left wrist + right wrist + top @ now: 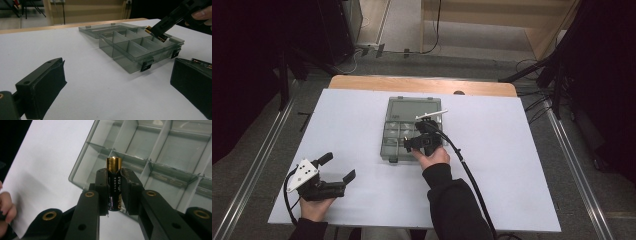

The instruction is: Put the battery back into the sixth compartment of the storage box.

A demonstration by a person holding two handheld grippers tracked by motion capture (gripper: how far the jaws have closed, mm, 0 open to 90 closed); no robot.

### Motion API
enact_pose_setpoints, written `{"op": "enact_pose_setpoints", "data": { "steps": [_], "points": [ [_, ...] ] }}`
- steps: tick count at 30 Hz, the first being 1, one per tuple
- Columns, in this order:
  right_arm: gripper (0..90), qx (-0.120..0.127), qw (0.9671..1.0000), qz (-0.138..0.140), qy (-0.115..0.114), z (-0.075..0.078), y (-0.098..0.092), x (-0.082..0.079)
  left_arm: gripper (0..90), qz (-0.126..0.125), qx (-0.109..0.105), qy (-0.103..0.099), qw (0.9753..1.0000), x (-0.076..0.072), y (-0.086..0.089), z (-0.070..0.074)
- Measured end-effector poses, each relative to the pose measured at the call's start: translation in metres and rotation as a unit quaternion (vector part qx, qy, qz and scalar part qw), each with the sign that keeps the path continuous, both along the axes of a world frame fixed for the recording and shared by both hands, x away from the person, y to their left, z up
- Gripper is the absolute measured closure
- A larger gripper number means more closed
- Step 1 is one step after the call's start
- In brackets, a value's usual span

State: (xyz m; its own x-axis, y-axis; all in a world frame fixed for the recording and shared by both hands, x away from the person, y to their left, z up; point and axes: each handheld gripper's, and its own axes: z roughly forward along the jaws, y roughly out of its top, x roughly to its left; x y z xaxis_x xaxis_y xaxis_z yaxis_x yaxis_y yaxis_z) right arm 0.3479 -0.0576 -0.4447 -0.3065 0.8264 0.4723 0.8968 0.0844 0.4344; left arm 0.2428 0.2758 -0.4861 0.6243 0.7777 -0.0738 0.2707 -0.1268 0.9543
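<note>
**Battery held over open compartment box**

Counter point(512, 165): white sheet over a wooden top. Clear grey compartment box point(399, 137) near centre, lid folded open toward 12 o'clock, latches at 6 o'clock. Left gripper point(337, 167) rests at 8 o'clock from the box, well apart from it, fingers point(41, 90) spread wide with nothing between. Right gripper point(409, 145) hangs over the box's near compartments, fingers point(102, 192) clamped on a black-and-gold battery point(114, 187), gold end protruding.
</note>
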Motion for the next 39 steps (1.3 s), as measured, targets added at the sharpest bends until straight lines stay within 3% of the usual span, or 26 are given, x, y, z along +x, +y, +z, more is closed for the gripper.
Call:
{"op": "enact_pose_setpoints", "data": {
  "steps": [2,6,8,11,13,14,15,16,18,19,20,22,23,24,26,30,39],
  "points": [
    [77.6,0.011,0.9996,-0.025,0.012,-0.003,0.001,0.004,0.0,-0.001,-0.004,0.000,1.0000,0.001,0.000,0.000],
    [77.6,0.035,0.9985,-0.039,0.019,-0.005,0.003,0.008,0.0,-0.002,-0.007,0.000,1.0000,0.001,0.000,0.000],
    [75.4,0.026,0.9982,-0.049,0.022,-0.007,0.005,0.008,0.0,-0.002,-0.008,0.000,1.0000,0.001,0.000,0.000],
    [58.5,0.014,0.9983,-0.055,0.014,-0.009,0.006,0.005,0.0,-0.003,-0.004,0.000,1.0000,0.002,0.000,0.000],
    [54.4,0.019,0.9984,-0.051,0.012,-0.009,0.006,0.004,0.0,-0.004,-0.004,0.000,1.0000,0.002,0.000,0.000],
    [44.8,0.019,0.9991,-0.038,0.005,-0.007,0.006,0.001,0.0,-0.004,-0.003,0.000,1.0000,0.002,0.000,0.000],
    [44.8,0.019,0.9991,-0.038,0.005,-0.007,0.006,0.001,0.0,-0.003,-0.001,0.000,1.0000,0.002,-0.001,0.000],
    [38.0,0.022,0.9994,-0.027,0.001,-0.006,0.006,-0.001,0.0,-0.003,-0.001,0.000,1.0000,0.001,-0.001,0.000],
    [22.4,0.028,0.9994,0.013,-0.018,-0.003,0.007,-0.005,0.0,-0.003,0.000,0.000,1.0000,0.002,-0.001,0.000],
    [11.3,0.024,0.9979,0.047,-0.036,0.001,0.007,-0.010,0.0,-0.002,0.000,0.000,1.0000,0.002,0.000,0.000],
    [11.3,0.024,0.9979,0.047,-0.036,0.001,0.007,-0.010,0.0,-0.002,0.000,0.000,1.0000,0.002,0.000,0.000],
    [1.3,0.012,0.9965,0.068,-0.047,0.006,0.008,-0.015,0.0,-0.002,0.000,0.000,1.0000,0.002,0.000,0.000],
    [0.0,-0.006,0.9951,0.083,-0.054,0.009,0.006,-0.020,0.0,-0.002,0.001,0.000,1.0000,0.002,0.000,0.000],
    [0.0,-0.006,0.9951,0.083,-0.054,0.009,0.006,-0.020,0.0,-0.002,0.001,0.000,1.0000,0.002,0.000,0.000],
    [0.0,-0.034,0.9932,0.093,-0.061,0.013,0.003,-0.026,0.0,-0.002,0.001,0.000,1.0000,0.002,-0.001,0.000],
    [0.0,-0.055,0.9906,0.106,-0.068,0.018,-0.003,-0.033,0.0,-0.002,0.001,0.000,1.0000,0.002,0.000,0.000],
    [0.0,-0.077,0.9886,0.109,-0.069,0.021,-0.019,-0.043,0.0,-0.001,0.003,0.000,1.0000,0.002,-0.001,0.000]
  ]
}}
